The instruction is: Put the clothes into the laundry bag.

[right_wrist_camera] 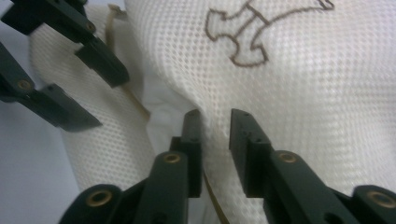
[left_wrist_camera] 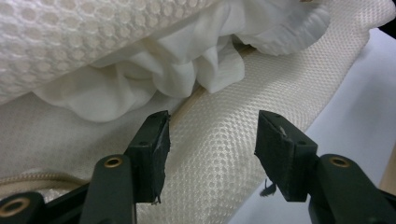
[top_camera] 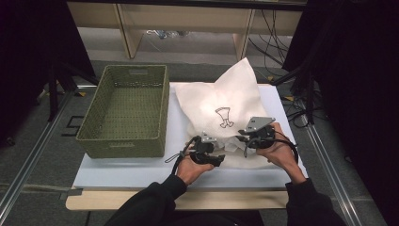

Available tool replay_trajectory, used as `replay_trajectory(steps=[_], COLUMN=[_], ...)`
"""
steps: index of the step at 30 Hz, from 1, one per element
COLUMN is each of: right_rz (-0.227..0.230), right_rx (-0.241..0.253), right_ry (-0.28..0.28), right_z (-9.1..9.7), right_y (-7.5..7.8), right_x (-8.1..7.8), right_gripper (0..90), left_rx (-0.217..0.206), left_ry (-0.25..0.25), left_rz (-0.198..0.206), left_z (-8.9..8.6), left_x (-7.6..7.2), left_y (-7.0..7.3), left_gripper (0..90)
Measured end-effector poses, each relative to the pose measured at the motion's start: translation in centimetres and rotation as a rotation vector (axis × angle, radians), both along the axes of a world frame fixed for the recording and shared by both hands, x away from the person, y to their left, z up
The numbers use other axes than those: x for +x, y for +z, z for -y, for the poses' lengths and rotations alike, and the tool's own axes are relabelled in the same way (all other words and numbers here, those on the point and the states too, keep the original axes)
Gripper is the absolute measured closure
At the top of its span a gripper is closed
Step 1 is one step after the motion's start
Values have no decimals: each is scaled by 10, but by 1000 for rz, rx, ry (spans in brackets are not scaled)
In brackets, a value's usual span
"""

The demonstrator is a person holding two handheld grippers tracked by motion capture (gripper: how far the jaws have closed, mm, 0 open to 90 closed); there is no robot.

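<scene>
white mesh bag [top_camera: 221,106] on white board [top_camera: 141,167] near table's front edge, right of green woven basket [top_camera: 124,110]; basket interior bare; white cloth [left_wrist_camera: 154,79] spills from bag's open mouth; left gripper [left_wrist_camera: 212,140] jaws well apart, over bag's mesh edge, gripping nothing; right gripper [right_wrist_camera: 215,135] jaws narrowly apart, mesh fold between them; brown outline emblem [right_wrist_camera: 254,30] on bag, no readable writing.
</scene>
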State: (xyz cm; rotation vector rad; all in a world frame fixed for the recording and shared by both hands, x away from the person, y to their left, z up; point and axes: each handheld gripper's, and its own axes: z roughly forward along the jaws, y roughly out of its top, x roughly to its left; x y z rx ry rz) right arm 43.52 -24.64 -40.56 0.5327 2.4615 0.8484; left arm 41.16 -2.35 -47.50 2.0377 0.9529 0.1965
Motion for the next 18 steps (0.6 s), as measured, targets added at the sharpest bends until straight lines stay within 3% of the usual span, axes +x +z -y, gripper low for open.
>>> replay_trajectory(steps=[4, 5, 7, 11, 15, 18], right_rz=[20, 23, 37, 26, 29, 61], right_rx=[-4, -11, -46, -63, -77, -112], right_ry=[-27, -35, -50, -86, -86, -108], right_z=[9, 12, 19, 33, 39, 40], right_y=[1, 0, -2, -10, -15, -19], right_x=[-6, -8, -10, -12, -14, -18], right_gripper=[641, 638, 622, 600, 568, 513], left_rx=[-1, -18, -4, -15, -16, -19], left_ry=[2, 7, 11, 21, 20, 28], left_rz=[6, 0, -9, -21, -20, -28], left_z=[0, 0, -2, -2, -2, -2], left_x=[-1, -1, 0, 1, 2, 2], left_y=[1, 1, 2, 1, 2, 2], left_gripper=[429, 425, 413, 385, 384, 379])
